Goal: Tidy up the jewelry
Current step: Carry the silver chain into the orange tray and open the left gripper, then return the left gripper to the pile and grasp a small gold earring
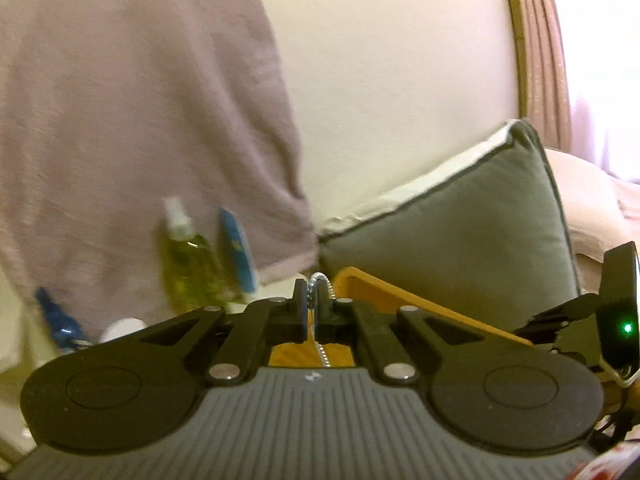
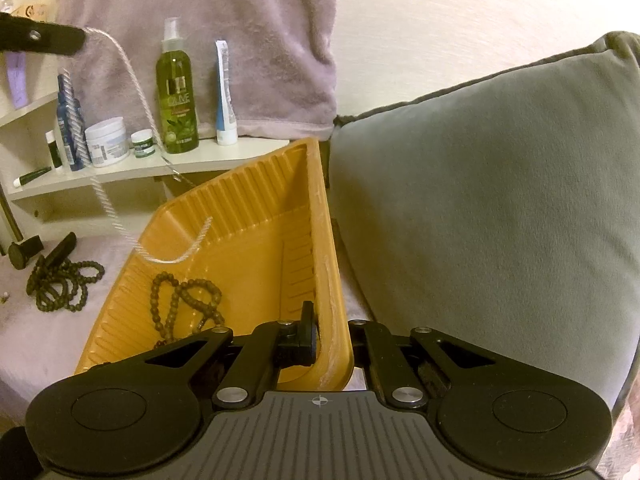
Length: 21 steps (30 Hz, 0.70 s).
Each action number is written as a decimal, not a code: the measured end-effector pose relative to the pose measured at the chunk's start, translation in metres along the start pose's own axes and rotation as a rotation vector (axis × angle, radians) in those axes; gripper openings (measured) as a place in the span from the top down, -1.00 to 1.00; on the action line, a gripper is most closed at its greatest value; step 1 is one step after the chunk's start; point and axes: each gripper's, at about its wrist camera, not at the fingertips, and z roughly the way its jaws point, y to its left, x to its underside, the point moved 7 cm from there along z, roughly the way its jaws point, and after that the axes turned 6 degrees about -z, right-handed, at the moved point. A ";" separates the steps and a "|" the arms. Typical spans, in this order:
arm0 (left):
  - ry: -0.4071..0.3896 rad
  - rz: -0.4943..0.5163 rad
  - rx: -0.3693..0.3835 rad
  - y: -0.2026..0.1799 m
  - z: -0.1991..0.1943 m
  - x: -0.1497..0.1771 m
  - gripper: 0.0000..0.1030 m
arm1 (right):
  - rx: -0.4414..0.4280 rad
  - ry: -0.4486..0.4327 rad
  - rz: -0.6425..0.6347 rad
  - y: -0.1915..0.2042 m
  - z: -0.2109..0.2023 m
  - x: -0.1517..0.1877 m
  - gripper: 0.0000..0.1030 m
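Silvery twisted rope chain [image 2: 120,60] pinched in shut left gripper [image 1: 314,312], hanging into orange tray [image 2: 256,216].
Right gripper [image 2: 320,344] clamped on tray's right rim; dark bead strands [image 2: 184,304] inside, more [image 2: 60,280] left on pale cloth; grey cushion [image 2: 480,200] right.

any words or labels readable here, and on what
"OLIVE" on the green spray bottle; its smaller print is too small to read.
Blue-and-white tube: print too small to read.
White jar and small green-labelled jar: labels blurred.
Blue bottle: nothing legible.
Left wrist view: motion-blurred, nothing readable.
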 end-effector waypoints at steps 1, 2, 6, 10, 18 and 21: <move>0.018 -0.005 0.012 -0.004 0.006 0.004 0.96 | -0.001 0.000 0.001 0.000 0.000 0.000 0.91; 0.038 -0.006 0.021 -0.008 0.013 0.008 0.96 | -0.002 0.001 0.002 0.000 0.000 0.000 0.91; 0.122 -0.001 0.041 -0.020 0.037 0.034 0.96 | -0.007 0.003 0.009 -0.002 0.001 0.001 0.91; 0.178 -0.005 0.057 -0.025 0.048 0.053 0.95 | -0.008 0.007 0.016 -0.004 0.003 0.002 0.91; 0.179 -0.054 0.083 -0.021 0.049 0.054 0.65 | -0.008 0.009 0.019 -0.004 0.004 0.002 0.91; 0.155 -0.053 0.054 -0.016 0.043 0.051 0.65 | -0.008 0.007 0.018 -0.004 0.004 0.002 0.91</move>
